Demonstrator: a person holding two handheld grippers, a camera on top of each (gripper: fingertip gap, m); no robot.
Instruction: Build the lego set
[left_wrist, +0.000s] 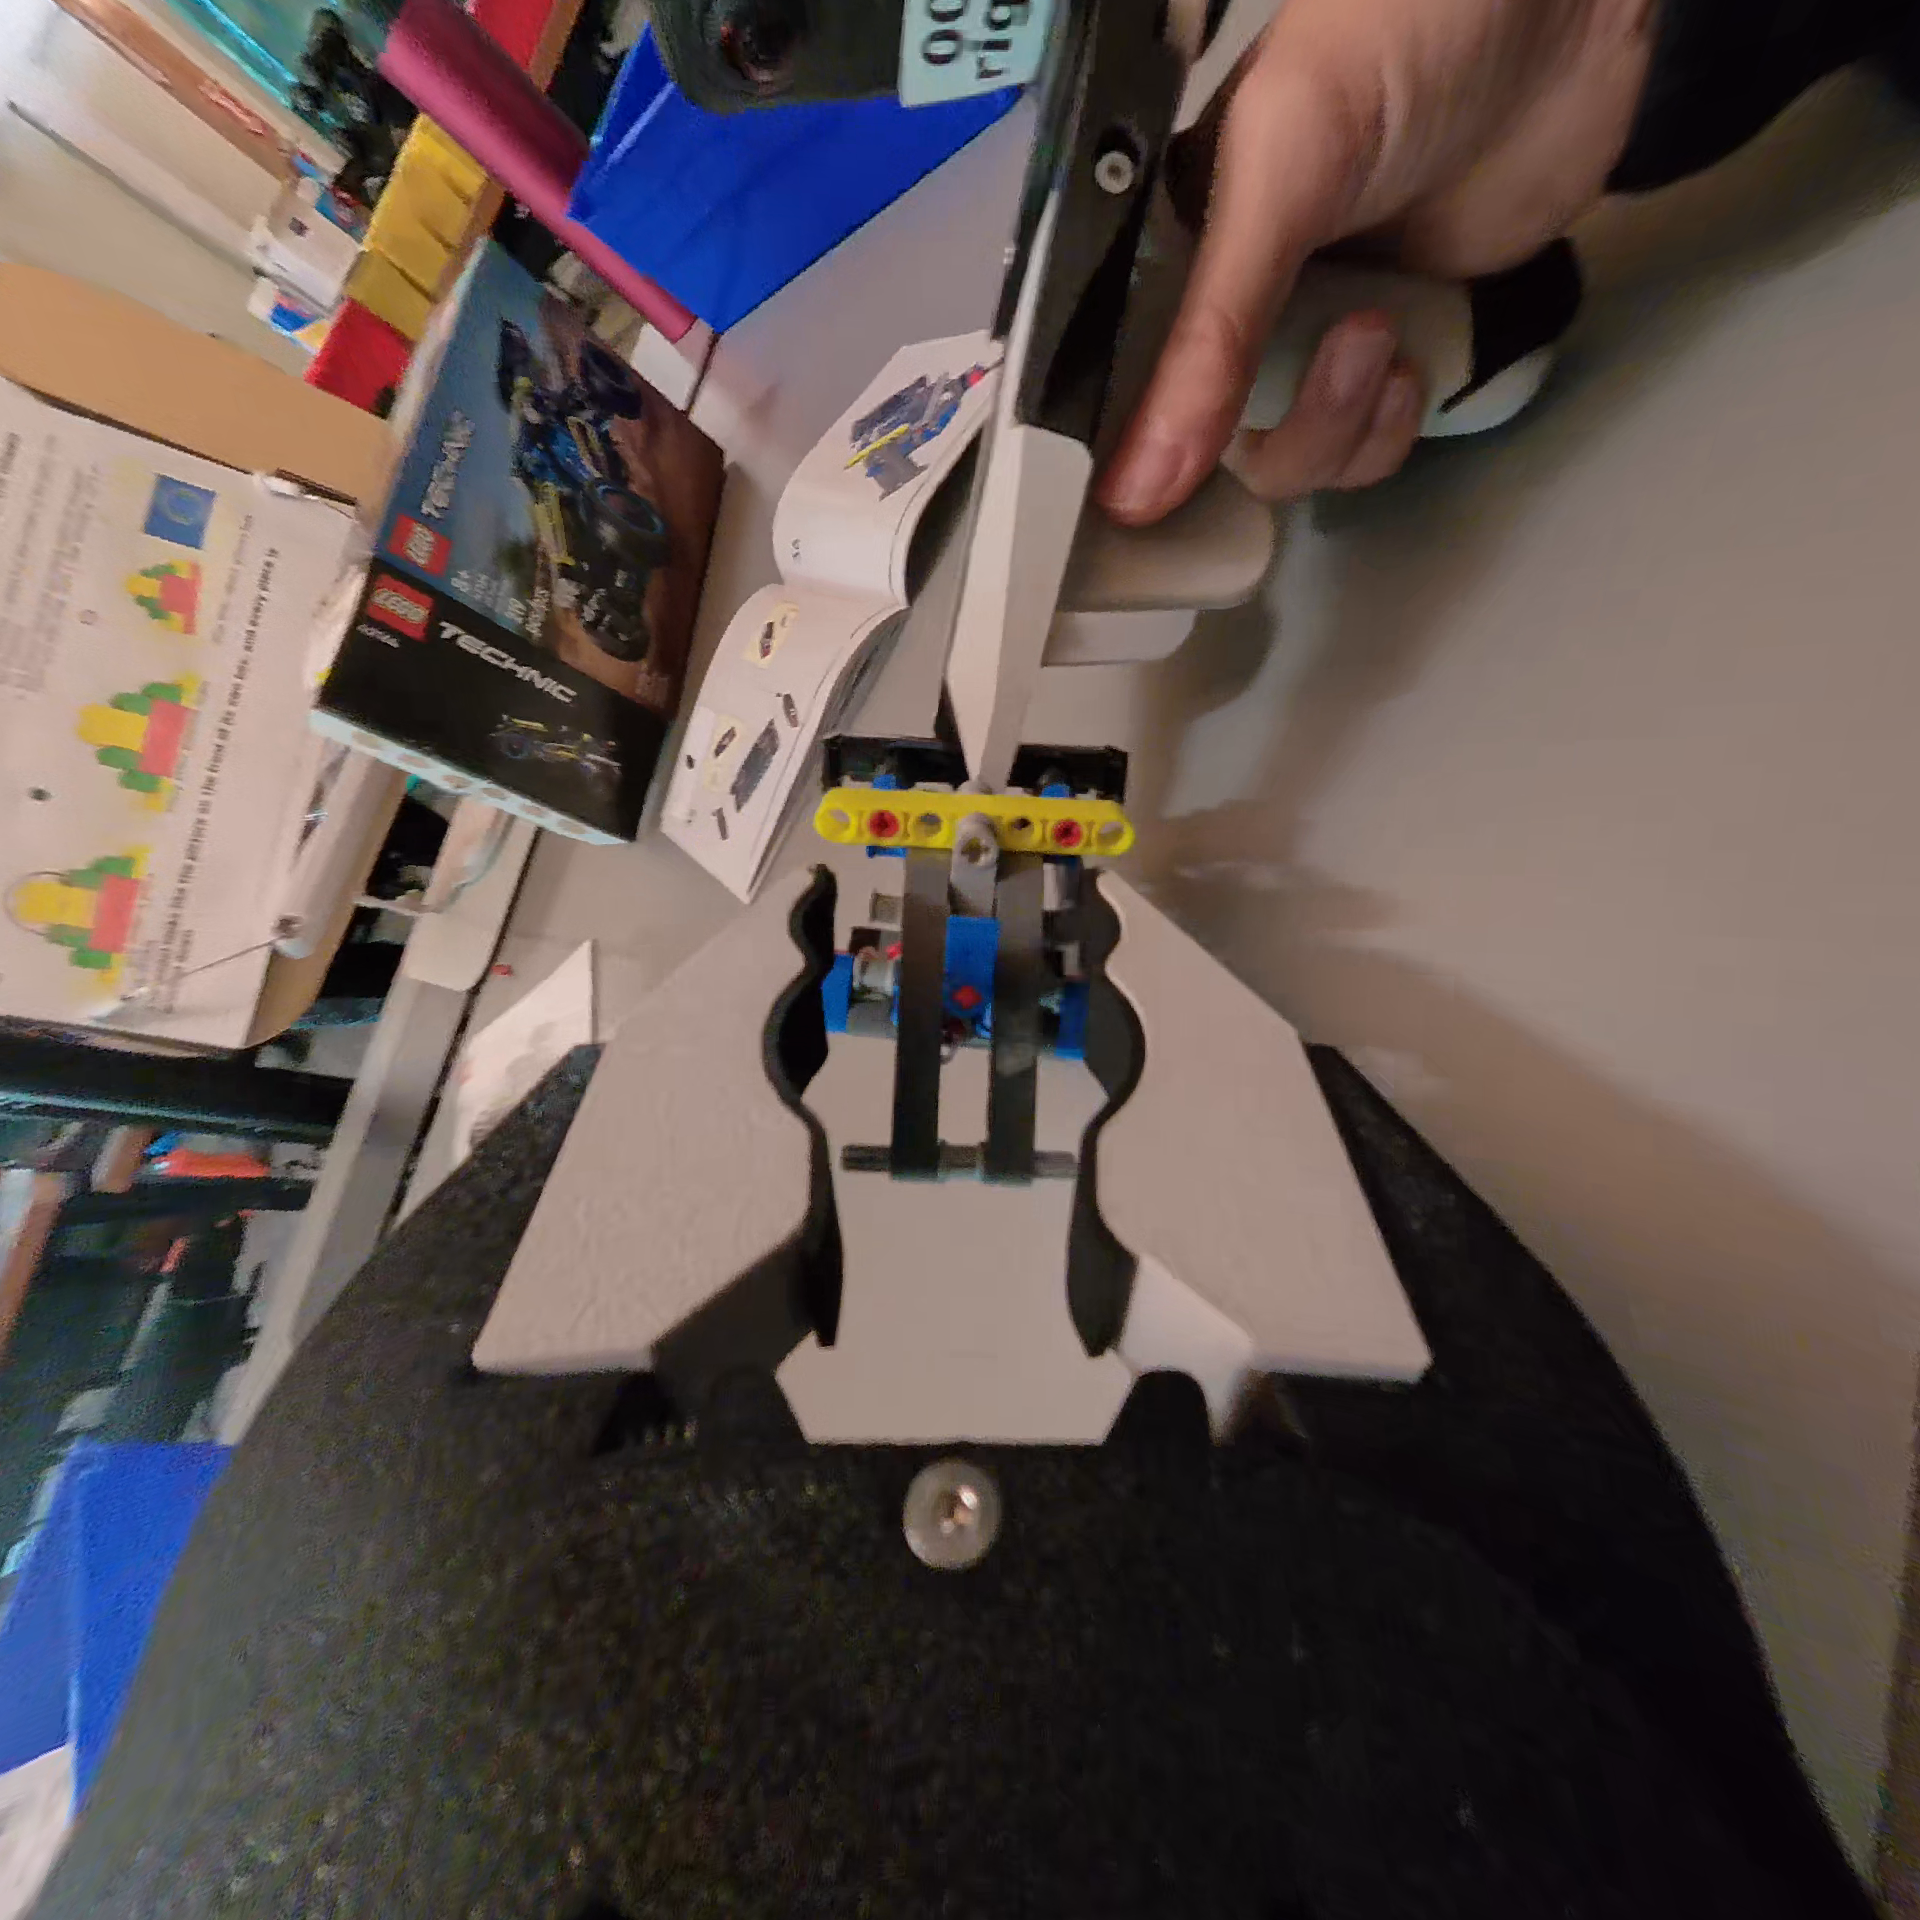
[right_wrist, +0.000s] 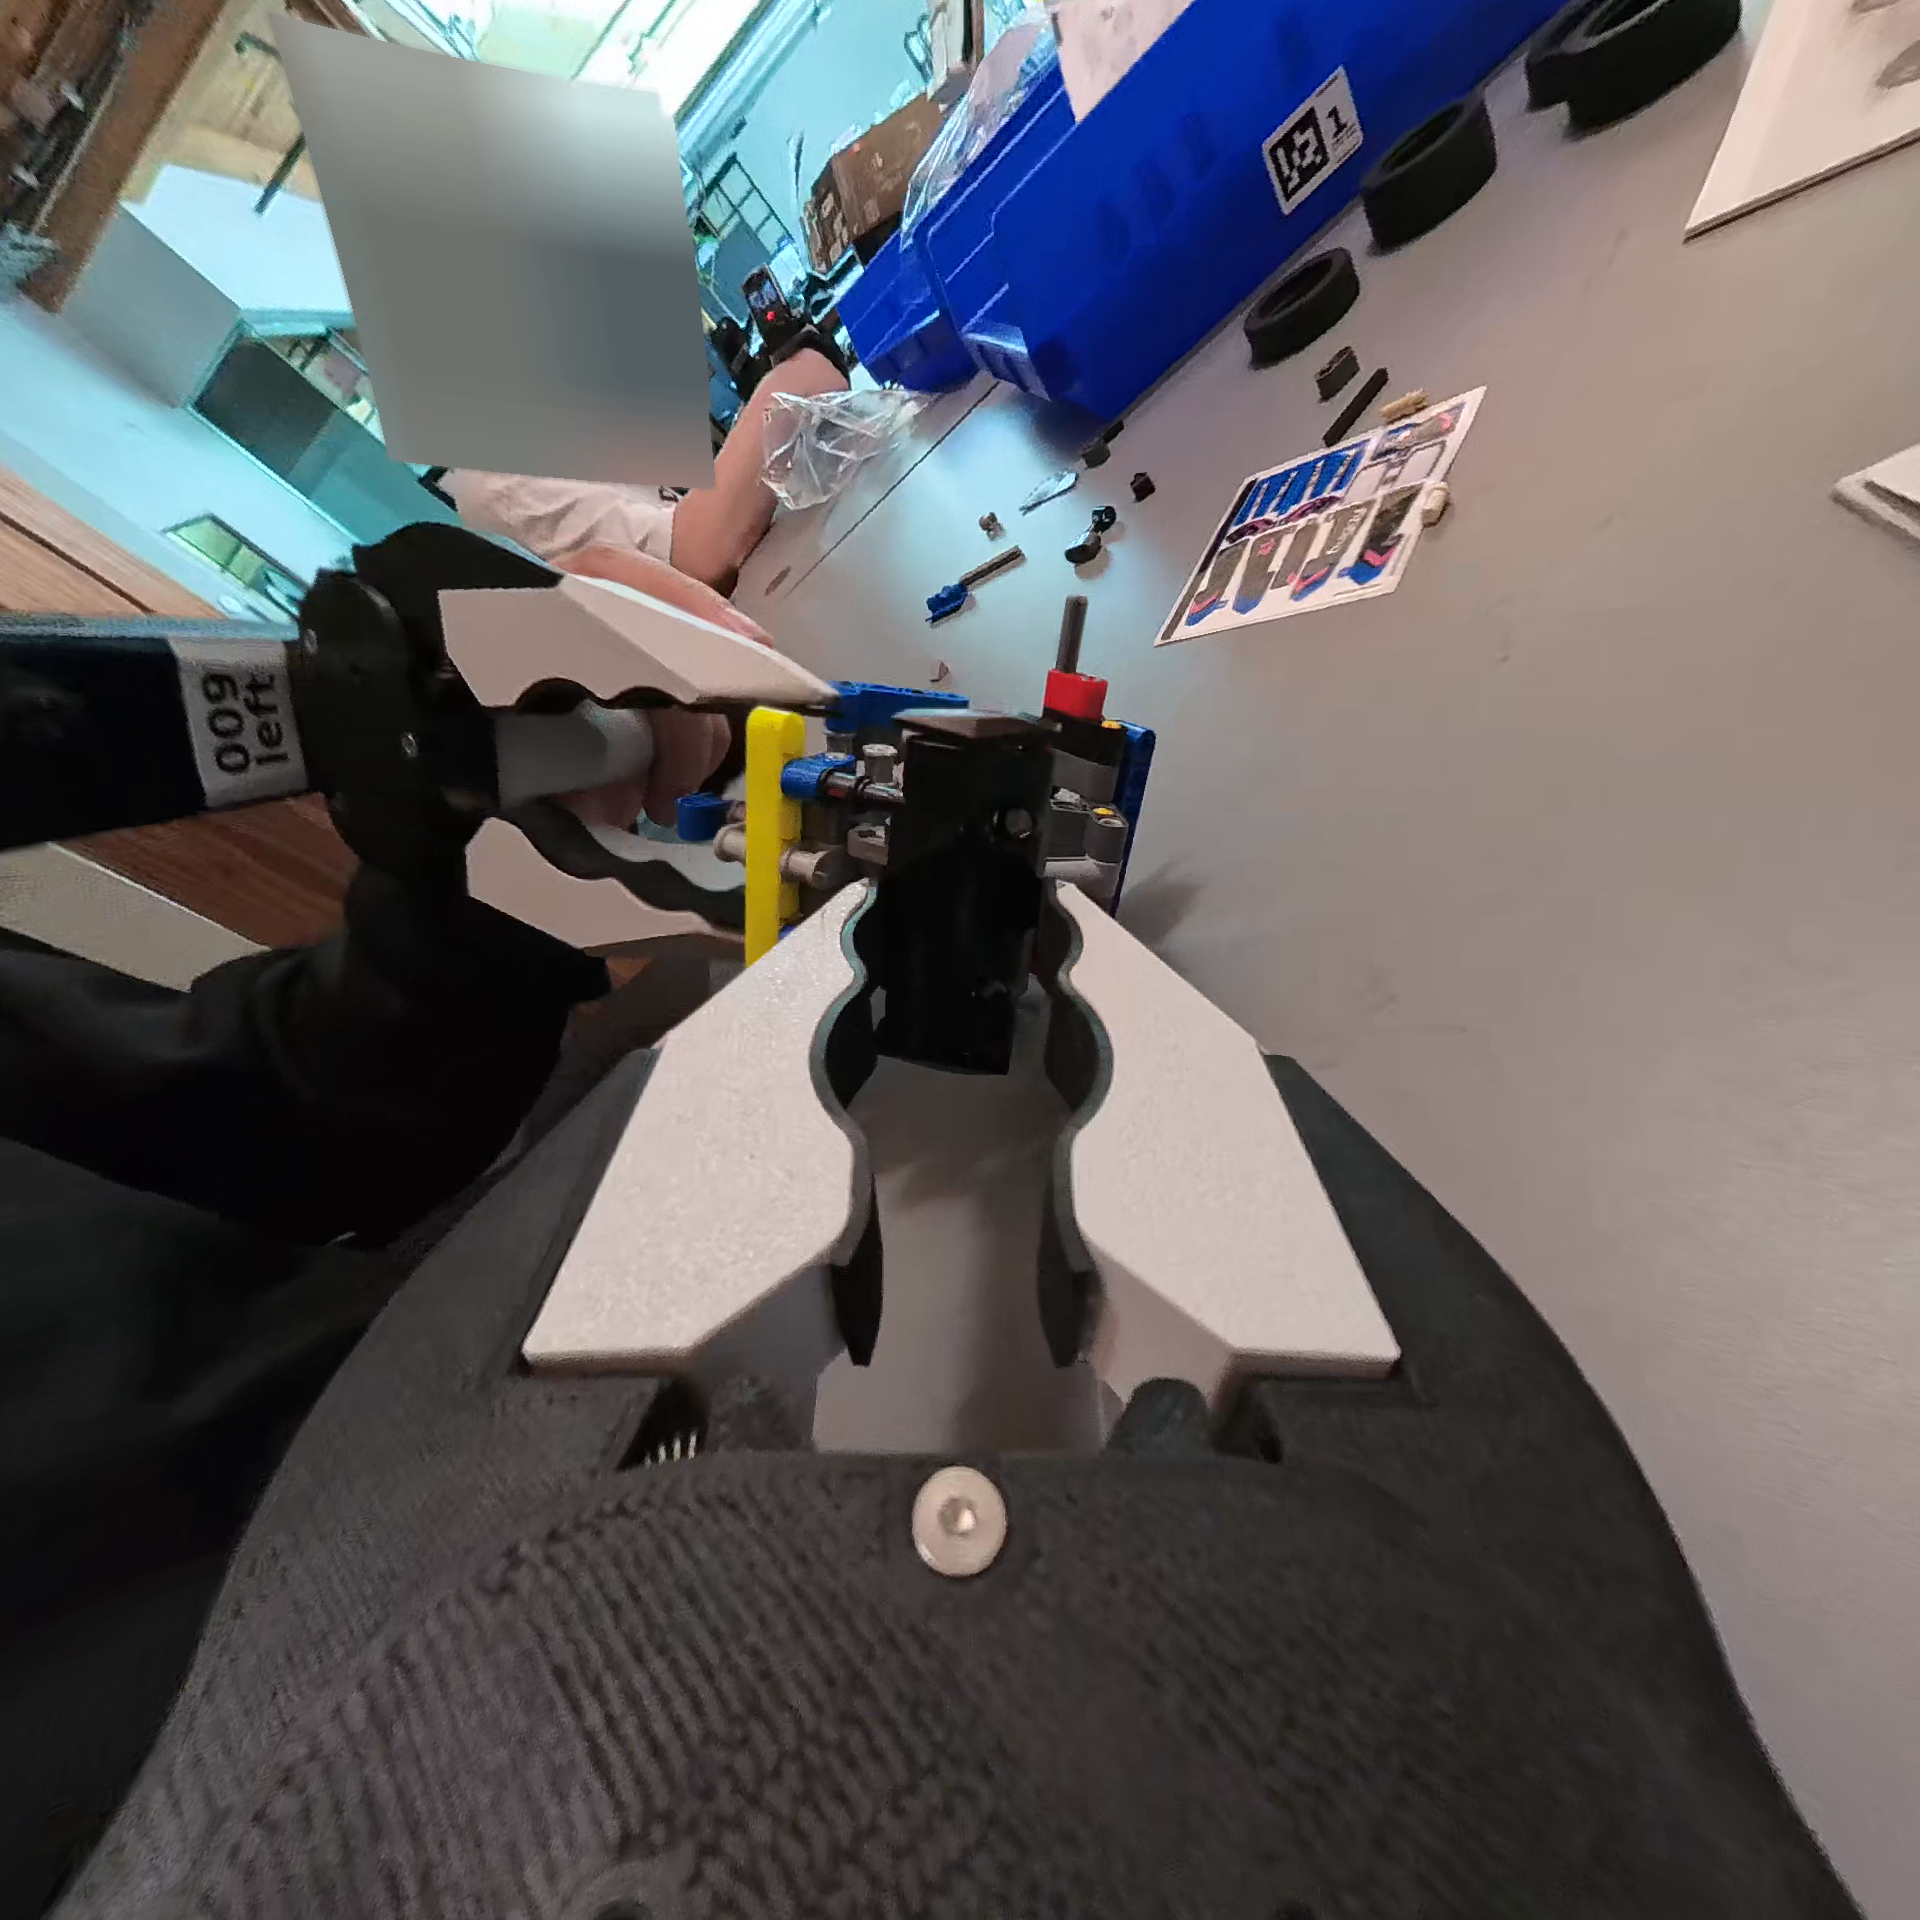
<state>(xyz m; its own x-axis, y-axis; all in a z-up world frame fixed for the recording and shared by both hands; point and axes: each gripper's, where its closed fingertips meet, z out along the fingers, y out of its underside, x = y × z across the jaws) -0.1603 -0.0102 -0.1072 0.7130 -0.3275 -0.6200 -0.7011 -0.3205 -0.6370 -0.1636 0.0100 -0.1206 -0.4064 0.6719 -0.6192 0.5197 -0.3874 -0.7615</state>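
Right gripper (right_wrist: 956, 914) clamps blue-black-yellow plastic brick assembly (right_wrist: 966, 831); left gripper (left_wrist: 961, 935) parted, straddling it, yellow beam (left_wrist: 971, 824) crosswise beyond the tips.

**Where things sit on the worktop**

The brick model (right_wrist: 935, 810) stands on the worktop (right_wrist: 1558, 935), its near block between the fingers of the right claw (right_wrist: 956, 935). The left claw (right_wrist: 727, 800) reaches it from nine o'clock. At one o'clock lies the sticker sheet (right_wrist: 1320, 520), loose parts (right_wrist: 1091, 520) at twelve, tyres (right_wrist: 1299, 301) and bin (right_wrist: 1091, 229) behind. In the left view, booklet (left_wrist: 790, 644) and box (left_wrist: 520, 582) lie at eleven o'clock.
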